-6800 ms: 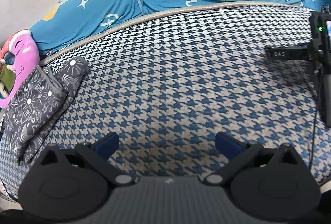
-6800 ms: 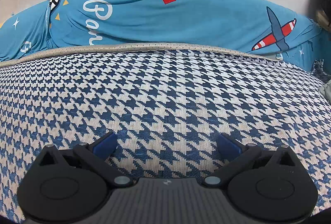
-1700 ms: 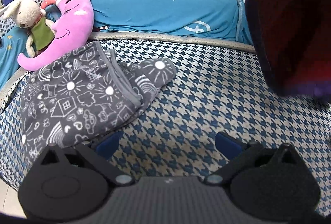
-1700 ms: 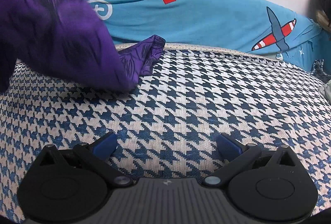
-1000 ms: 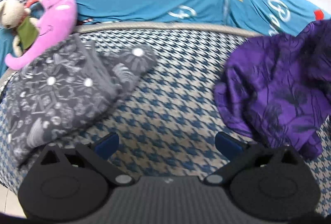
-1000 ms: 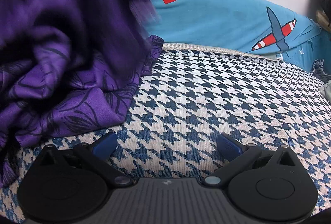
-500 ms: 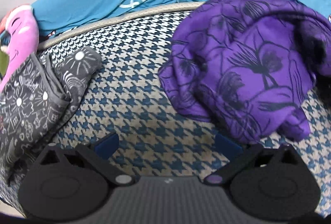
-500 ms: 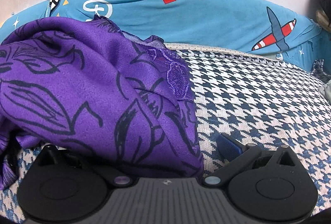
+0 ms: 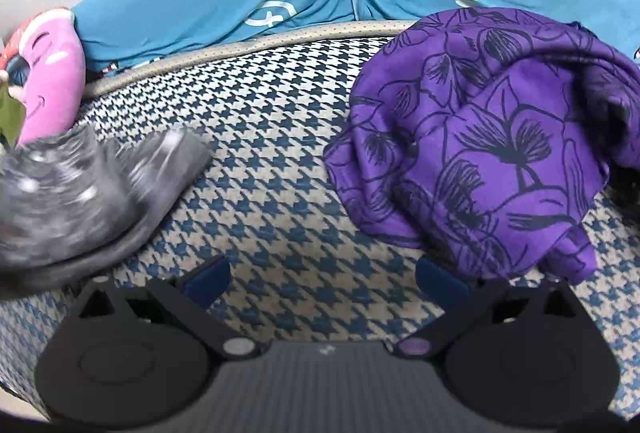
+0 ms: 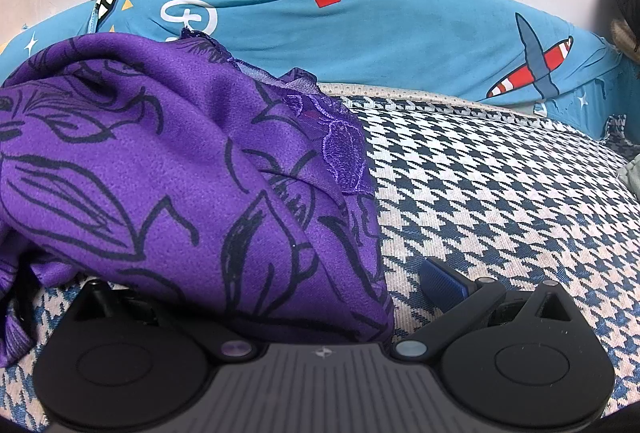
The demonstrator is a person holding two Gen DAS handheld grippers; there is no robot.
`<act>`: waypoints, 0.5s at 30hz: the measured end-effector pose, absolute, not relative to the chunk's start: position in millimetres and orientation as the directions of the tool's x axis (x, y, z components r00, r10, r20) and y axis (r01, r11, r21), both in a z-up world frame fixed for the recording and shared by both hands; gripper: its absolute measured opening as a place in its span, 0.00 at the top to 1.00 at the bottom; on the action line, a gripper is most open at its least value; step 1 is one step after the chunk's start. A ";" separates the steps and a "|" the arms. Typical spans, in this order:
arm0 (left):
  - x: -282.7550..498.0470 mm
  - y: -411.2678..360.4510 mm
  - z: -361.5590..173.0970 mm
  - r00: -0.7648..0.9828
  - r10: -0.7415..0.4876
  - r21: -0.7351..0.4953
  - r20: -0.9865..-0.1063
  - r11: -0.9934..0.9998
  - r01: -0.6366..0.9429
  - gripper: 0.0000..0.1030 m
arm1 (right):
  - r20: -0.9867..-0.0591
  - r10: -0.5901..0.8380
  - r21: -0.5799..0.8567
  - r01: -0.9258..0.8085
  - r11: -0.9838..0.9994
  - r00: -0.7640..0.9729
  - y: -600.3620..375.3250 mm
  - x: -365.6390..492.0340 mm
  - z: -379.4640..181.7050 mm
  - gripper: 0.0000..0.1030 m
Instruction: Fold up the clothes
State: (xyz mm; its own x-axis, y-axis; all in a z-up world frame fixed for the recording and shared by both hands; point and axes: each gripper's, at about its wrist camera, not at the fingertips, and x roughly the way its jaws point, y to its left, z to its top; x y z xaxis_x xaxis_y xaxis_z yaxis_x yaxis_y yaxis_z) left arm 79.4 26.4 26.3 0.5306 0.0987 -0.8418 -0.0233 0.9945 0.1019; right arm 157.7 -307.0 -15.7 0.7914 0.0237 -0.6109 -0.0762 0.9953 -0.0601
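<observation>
Purple floral garment (image 9: 480, 153) now lying crumpled on houndstooth bed (image 9: 280, 161), newly dropped; both grippers' jaws gaping, empty; spreading is coming next.

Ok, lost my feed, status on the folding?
Left tongs open. Right tongs open, half under purple garment. Garment crumpled, unfolded. Grey garment lies left.

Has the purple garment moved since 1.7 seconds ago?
Yes. The purple garment has dropped onto the houndstooth mattress, now lying crumpled, draped over the right claw's left finger.
</observation>
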 end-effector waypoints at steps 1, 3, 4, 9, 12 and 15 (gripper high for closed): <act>79.0 25.5 27.2 0.532 0.090 0.092 -0.842 0.995 -0.024 0.00 | -0.611 0.024 -0.060 -0.076 0.995 0.791 -306.9 157.7 -15.7 0.00; 76.2 21.4 28.2 0.545 0.084 0.092 -0.834 0.996 -0.013 0.00 | -0.611 0.024 -0.060 -0.076 0.995 0.791 -306.8 157.6 -15.7 0.00; 74.4 19.7 27.8 0.550 0.086 0.098 -0.831 0.995 -0.008 0.00 | -0.611 0.023 -0.060 -0.076 0.995 0.791 -306.7 157.5 -15.6 0.00; 69.0 20.6 22.6 0.554 0.090 0.109 -0.827 0.994 0.001 0.00 | -0.611 0.023 -0.060 -0.076 0.995 0.791 -306.6 157.2 -15.5 0.00; 67.0 31.5 20.7 0.553 0.110 0.115 -0.826 0.993 -0.026 0.00 | -0.611 0.023 -0.060 -0.076 0.995 0.791 -306.5 157.1 -15.4 0.00; 63.8 41.7 18.6 0.557 0.142 0.137 -0.818 0.989 -0.052 0.00 | -0.611 0.023 -0.060 -0.076 0.995 0.791 -306.2 157.0 -15.3 0.00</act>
State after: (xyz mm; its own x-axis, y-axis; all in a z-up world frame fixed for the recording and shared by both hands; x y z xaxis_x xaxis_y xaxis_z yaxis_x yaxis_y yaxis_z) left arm 63.8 41.7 18.6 0.5572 0.1423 -0.8181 -0.0517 0.9892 0.1368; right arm 157.0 -306.2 -15.3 0.7911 0.0232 -0.6112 -0.0760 0.9953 -0.0605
